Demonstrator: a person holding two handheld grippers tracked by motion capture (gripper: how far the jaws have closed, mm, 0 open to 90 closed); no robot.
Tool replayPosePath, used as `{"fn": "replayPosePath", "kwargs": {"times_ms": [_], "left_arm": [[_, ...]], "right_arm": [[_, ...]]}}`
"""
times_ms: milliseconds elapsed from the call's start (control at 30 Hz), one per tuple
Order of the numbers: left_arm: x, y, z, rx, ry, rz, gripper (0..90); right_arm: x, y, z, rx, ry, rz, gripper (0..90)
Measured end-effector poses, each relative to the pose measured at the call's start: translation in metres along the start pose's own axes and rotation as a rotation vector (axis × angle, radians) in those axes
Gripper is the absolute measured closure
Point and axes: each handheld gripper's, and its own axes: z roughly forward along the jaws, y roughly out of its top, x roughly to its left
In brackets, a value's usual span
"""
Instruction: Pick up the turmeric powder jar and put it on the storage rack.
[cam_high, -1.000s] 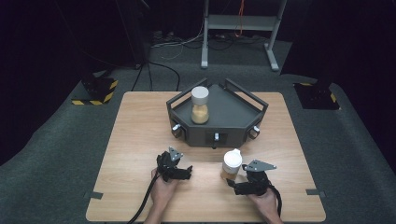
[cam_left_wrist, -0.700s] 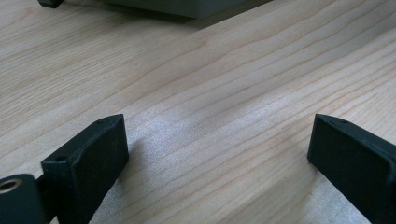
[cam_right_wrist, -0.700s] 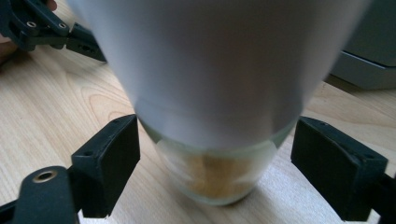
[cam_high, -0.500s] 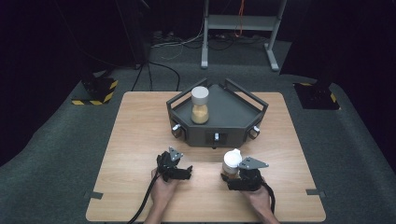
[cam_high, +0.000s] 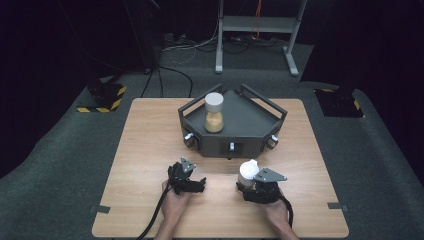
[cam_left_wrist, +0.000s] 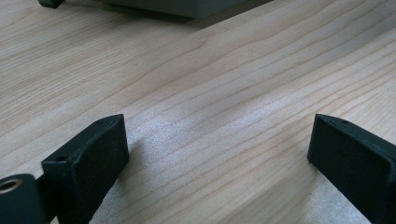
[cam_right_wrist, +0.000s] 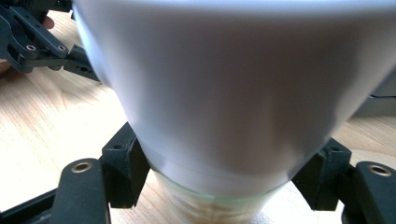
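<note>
A small glass jar with a white lid (cam_high: 248, 170) stands on the wooden table (cam_high: 150, 140) in front of the tray. My right gripper (cam_high: 248, 186) is shut on it. In the right gripper view the white lid (cam_right_wrist: 224, 70) looms large and the black jaws press on the glass body (cam_right_wrist: 210, 205) from both sides, just under the lid. My left gripper (cam_high: 199, 183) rests low over bare wood to the left of the jar, open with nothing between its fingers (cam_left_wrist: 91, 154). A second jar with a white lid (cam_high: 214, 113), holding tan contents, stands upright in the dark tray (cam_high: 255, 122).
The dark angular tray sits at the table's far middle, with small knobs (cam_high: 231, 146) on its front wall. A metal stand (cam_high: 260, 30) and cables lie on the floor beyond the table. Black-and-yellow striped blocks (cam_high: 102, 102) flank the table's far corners.
My right gripper has moved left up to the near jar and its jaws now hold it. The left gripper has stayed where it was.
</note>
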Motion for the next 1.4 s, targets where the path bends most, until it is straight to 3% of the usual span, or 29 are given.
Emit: {"fn": "replayPosePath", "kwargs": {"times_ms": [633, 1400], "left_arm": [[0.0, 0.0, 0.0, 0.0, -0.001, -0.001, 5.1], [0.0, 0.0, 0.0, 0.0, -0.001, 0.0, 5.1]], "right_arm": [[-0.003, 0.006, -0.006, 0.001, 0.001, -0.019, 30.5], [-0.027, 0.045, -0.02, -0.019, 0.017, -0.016, 30.5]]}}
